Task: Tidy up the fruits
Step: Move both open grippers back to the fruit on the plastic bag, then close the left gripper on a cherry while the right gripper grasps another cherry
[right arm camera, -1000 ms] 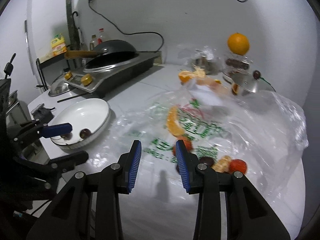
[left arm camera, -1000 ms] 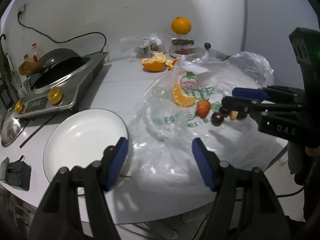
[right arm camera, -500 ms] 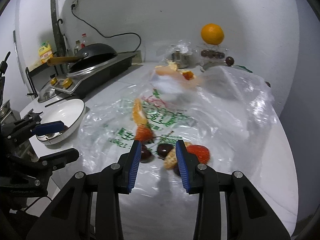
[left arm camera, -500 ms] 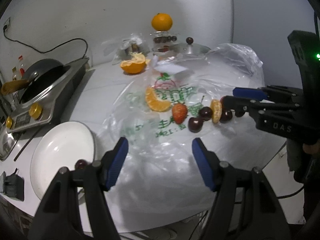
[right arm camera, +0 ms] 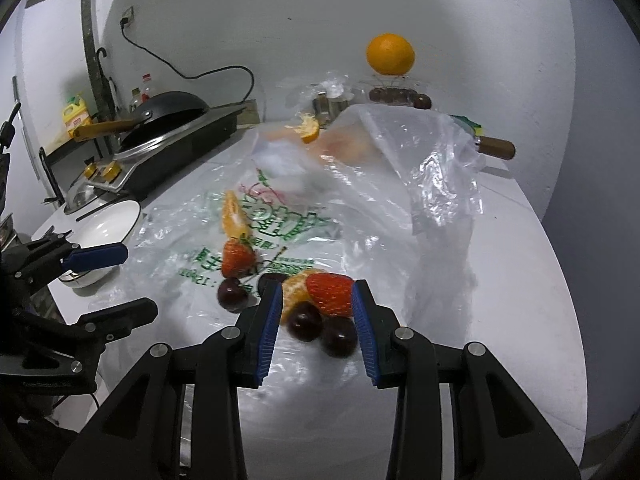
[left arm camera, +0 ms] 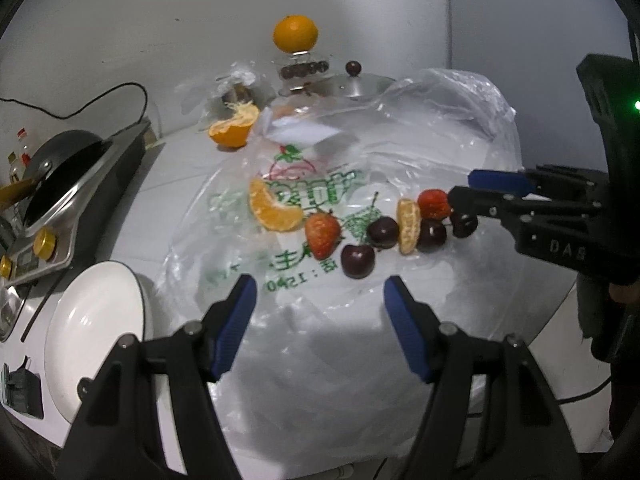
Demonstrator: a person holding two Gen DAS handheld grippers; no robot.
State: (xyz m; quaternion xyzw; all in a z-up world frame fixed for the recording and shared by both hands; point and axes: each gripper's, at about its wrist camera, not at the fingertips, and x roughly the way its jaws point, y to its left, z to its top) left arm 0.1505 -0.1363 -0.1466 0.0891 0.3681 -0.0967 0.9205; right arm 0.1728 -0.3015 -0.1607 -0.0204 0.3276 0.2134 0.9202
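Observation:
Loose fruit lies on a clear printed plastic bag (left arm camera: 320,184): an orange segment (left arm camera: 274,208), a strawberry (left arm camera: 322,232), dark cherries (left arm camera: 357,261), a second orange segment (left arm camera: 408,226) and a second strawberry (left arm camera: 433,203). My left gripper (left arm camera: 318,312) is open, just short of the cherries. My right gripper (right arm camera: 314,316) is open, its pads on either side of the second strawberry (right arm camera: 330,294), the orange segment (right arm camera: 294,296) and two cherries (right arm camera: 306,326). It shows from the side in the left wrist view (left arm camera: 460,186). A white plate (left arm camera: 96,328) lies at the left.
A cooker with a black pan (left arm camera: 56,172) stands at the far left. A half orange (left arm camera: 234,130), a whole orange on a glass stand (left arm camera: 295,34) and a pot lid (left arm camera: 354,82) are at the back. The table edge (right arm camera: 560,280) runs along the right.
My left gripper swung from the plate toward the fruit on the bag. My right gripper advanced and opened wider, so the strawberry, orange segment and cherries now lie between its pads.

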